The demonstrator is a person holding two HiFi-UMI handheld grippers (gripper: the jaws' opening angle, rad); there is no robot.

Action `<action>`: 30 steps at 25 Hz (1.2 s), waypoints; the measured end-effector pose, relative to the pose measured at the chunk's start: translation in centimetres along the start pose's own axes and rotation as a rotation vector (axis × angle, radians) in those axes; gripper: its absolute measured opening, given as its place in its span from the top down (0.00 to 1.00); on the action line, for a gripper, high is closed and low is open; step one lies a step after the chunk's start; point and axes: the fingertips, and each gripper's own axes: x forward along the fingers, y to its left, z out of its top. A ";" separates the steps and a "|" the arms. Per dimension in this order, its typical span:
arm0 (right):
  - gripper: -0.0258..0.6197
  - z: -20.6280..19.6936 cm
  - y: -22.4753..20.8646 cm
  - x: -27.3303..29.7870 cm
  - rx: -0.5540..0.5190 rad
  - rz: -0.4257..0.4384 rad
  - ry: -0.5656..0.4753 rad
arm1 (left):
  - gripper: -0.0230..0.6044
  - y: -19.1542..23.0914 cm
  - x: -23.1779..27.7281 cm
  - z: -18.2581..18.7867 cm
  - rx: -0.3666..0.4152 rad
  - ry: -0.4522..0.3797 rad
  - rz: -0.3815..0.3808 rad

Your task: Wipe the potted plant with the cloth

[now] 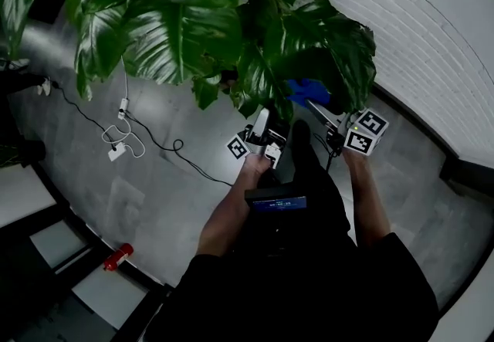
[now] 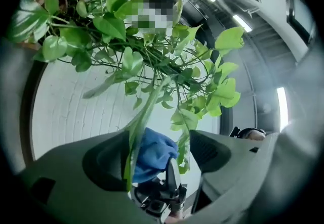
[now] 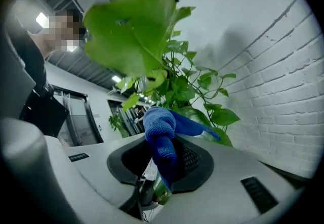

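Observation:
The potted plant [image 1: 193,32] spreads large green leaves across the top of the head view. My right gripper [image 1: 315,103] is shut on a blue cloth [image 1: 307,90], held up against the lower leaves. In the right gripper view the cloth [image 3: 162,132] is bunched between the jaws, under a big leaf [image 3: 134,36]. My left gripper [image 1: 270,130] sits just left of it, below the foliage. Its jaws stand wide, with a long hanging leaf [image 2: 137,127] edge-on between them, close to the left pad. Beyond that leaf I see the cloth [image 2: 154,151].
A white brick wall [image 1: 432,32] runs close behind the plant on the right. Cables and a white adapter [image 1: 117,149] lie on the grey floor to the left. A red object [image 1: 117,257] lies by the lower left edge. A person's arms and dark clothing fill the lower middle.

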 end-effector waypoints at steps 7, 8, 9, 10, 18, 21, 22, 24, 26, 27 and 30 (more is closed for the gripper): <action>0.79 -7.1 1.6 2.9 -0.005 0.055 0.194 | 0.37 -1.2 0.7 -0.1 -0.054 -0.030 -0.065; 0.79 -7.6 1.9 2.8 0.005 0.059 0.198 | 0.37 -1.3 0.6 0.1 -0.058 -0.038 -0.067; 0.79 -7.9 2.2 2.6 0.014 0.062 0.201 | 0.37 -1.4 0.5 0.2 -0.061 -0.044 -0.069; 0.79 -8.2 2.4 2.4 0.021 0.061 0.204 | 0.37 -1.5 0.4 0.3 -0.062 -0.045 -0.071; 0.79 -11.2 4.1 -0.2 -0.014 0.013 0.320 | 0.37 -1.9 -0.1 0.3 -0.023 0.001 -0.028; 0.79 -12.1 4.9 -1.8 -0.038 -0.007 0.392 | 0.37 -1.7 -0.9 1.3 0.016 -0.015 0.020; 0.79 -11.9 5.1 -2.5 -0.033 -0.013 0.395 | 0.37 -1.8 -1.1 1.8 0.027 -0.029 0.026; 0.79 -10.4 5.4 -3.9 -0.012 -0.027 0.359 | 0.37 -2.2 -1.3 2.8 0.043 -0.058 0.022; 0.79 -7.6 5.6 -5.1 -0.004 -0.041 0.284 | 0.37 -2.6 -1.2 3.7 0.057 -0.075 0.007; 0.79 -5.9 5.7 -5.5 -0.011 -0.047 0.238 | 0.37 -2.8 -1.0 4.1 0.060 -0.079 -0.003; 0.79 -1.0 6.2 -5.3 -0.074 -0.058 0.118 | 0.37 -3.8 -0.8 4.3 0.058 -0.080 -0.032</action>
